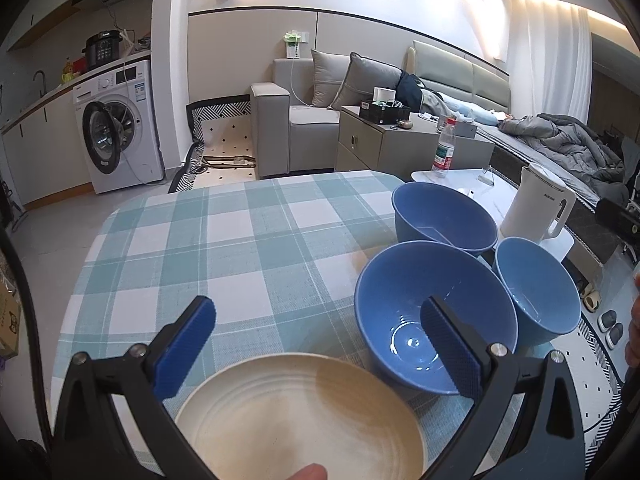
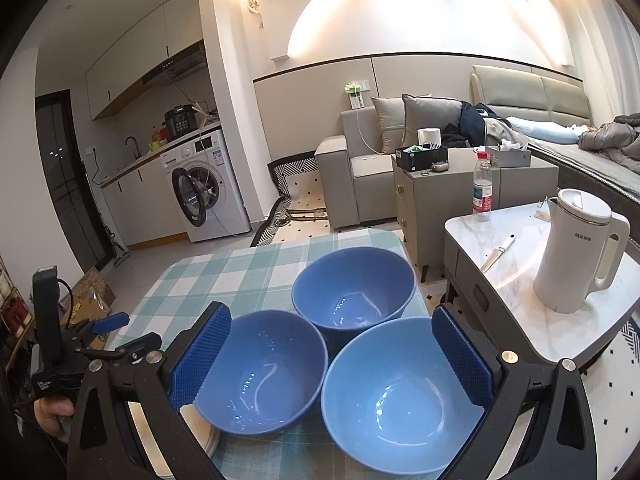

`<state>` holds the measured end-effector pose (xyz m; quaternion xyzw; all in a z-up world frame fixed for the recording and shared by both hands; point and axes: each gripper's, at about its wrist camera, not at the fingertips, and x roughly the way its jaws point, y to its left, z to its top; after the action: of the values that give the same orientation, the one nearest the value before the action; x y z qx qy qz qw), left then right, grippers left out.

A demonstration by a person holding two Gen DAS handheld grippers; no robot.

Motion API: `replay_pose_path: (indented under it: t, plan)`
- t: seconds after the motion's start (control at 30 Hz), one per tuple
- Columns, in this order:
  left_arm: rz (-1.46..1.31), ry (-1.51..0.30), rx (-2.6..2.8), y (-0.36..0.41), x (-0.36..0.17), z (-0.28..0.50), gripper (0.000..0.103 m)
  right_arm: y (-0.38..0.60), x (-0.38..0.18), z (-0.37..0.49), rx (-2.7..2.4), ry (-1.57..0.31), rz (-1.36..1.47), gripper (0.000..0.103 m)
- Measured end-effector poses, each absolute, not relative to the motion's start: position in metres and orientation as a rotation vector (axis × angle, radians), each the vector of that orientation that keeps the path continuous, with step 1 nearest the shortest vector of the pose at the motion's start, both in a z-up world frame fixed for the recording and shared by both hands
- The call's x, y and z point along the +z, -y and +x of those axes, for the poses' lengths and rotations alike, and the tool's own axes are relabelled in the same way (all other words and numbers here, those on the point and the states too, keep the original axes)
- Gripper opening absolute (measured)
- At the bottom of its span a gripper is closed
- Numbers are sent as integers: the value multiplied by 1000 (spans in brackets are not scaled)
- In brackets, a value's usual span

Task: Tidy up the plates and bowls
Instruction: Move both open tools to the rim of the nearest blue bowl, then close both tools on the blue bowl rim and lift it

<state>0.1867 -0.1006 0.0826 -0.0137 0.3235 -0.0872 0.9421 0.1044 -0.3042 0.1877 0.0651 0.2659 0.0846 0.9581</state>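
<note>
Both claws gape wide, empty: the left gripper [image 1: 318, 344] over a cream plate [image 1: 300, 416] at lower centre, the right gripper [image 2: 332, 354] over three blue bowls [image 2: 262, 372] clustered on the checked tablecloth [image 1: 224, 240]. Beyond stand a white kettle [image 2: 576, 252], sofa [image 2: 360, 168], and washing machine [image 1: 116, 124] at left.

I count three blue bowls [image 2: 352, 294] [image 2: 262, 372] [image 2: 400, 396] on my checked table [image 1: 224, 240] and one cream plate [image 1: 300, 416]. On the side table [image 2: 516, 264] stand one kettle [image 2: 576, 252], one bottle [image 2: 482, 188] and one knife [image 2: 498, 253]. Farther off I see one washing machine [image 2: 208, 188] and two cushions [image 2: 388, 120] [image 2: 430, 118].
</note>
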Motion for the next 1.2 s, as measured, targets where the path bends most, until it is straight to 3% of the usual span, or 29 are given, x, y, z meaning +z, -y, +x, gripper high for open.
replay_pose_path:
  t: [1.2]
  plan:
    - [26, -715, -271, 165, 82, 265, 103, 349, 145, 183, 73, -702, 158, 102]
